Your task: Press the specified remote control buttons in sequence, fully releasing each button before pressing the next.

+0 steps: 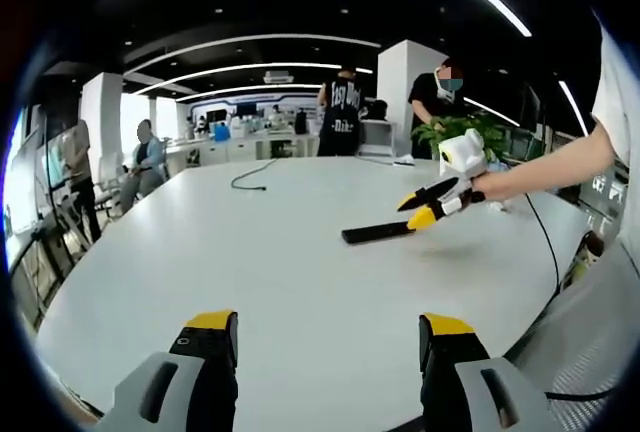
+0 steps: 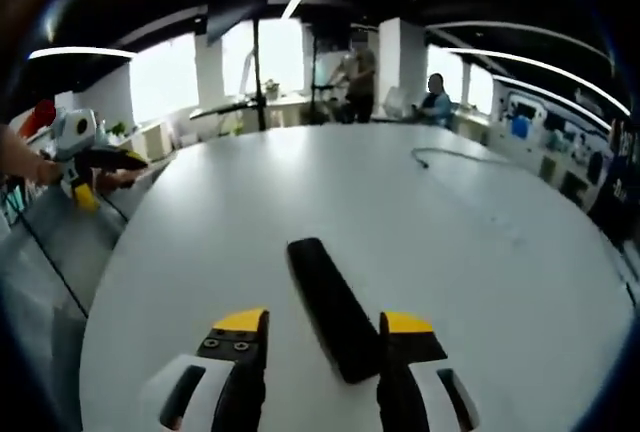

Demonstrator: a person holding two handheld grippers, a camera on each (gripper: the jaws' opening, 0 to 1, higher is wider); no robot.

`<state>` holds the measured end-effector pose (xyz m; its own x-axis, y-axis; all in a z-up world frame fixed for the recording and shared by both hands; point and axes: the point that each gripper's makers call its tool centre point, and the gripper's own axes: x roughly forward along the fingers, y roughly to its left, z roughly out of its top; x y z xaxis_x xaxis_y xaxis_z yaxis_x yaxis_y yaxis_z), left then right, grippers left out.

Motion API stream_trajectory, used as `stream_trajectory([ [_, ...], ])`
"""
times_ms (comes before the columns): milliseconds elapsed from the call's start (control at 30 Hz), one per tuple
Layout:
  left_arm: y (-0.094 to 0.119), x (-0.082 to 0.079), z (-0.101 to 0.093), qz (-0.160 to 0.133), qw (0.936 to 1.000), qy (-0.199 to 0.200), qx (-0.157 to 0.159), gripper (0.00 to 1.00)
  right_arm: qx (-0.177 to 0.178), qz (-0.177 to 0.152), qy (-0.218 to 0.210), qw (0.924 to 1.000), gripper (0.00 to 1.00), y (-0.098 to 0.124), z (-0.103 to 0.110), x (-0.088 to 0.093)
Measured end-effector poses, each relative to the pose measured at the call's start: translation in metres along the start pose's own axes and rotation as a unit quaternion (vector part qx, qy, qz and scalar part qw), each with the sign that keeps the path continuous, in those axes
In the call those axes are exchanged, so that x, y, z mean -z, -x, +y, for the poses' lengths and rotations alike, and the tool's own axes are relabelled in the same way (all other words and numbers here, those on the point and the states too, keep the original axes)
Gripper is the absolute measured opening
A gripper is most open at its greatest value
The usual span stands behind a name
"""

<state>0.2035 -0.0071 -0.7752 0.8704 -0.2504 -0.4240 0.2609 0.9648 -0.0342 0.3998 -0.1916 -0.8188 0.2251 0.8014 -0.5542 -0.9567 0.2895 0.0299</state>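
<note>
While right gripper (image 2: 325, 337) fingers straddle remote (image 2: 332, 309), gaping.

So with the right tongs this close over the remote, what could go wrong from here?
1. The remote lies loose on the smooth white table, with the right tongs open on either side of it; a press off its middle could make it slide or turn.
2. The tong tips are wide next to the slim remote, so one press might catch two buttons.
3. The left tongs hang open well away and do not brace it.
</note>
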Motion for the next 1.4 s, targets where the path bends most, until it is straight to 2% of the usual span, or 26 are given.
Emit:
stream_trajectory([
  [400, 0.000, -0.001, 0.000, -0.004, 1.0000, 0.005, 0.004, 0.76, 0.005, -0.038, -0.041, 0.9984, 0.47, 0.021, 0.019, -0.014],
  [1200, 0.002, -0.008, -0.004, -0.027, 0.9995, 0.007, 0.013, 0.76, 0.048, -0.071, -0.026, 0.9960, 0.51, 0.056, 0.046, -0.039],
  [1400, 0.001, -0.009, -0.005, -0.029, 0.9994, 0.007, 0.016, 0.76, 0.064, -0.071, -0.001, 0.9954, 0.52, 0.070, 0.054, -0.041],
])
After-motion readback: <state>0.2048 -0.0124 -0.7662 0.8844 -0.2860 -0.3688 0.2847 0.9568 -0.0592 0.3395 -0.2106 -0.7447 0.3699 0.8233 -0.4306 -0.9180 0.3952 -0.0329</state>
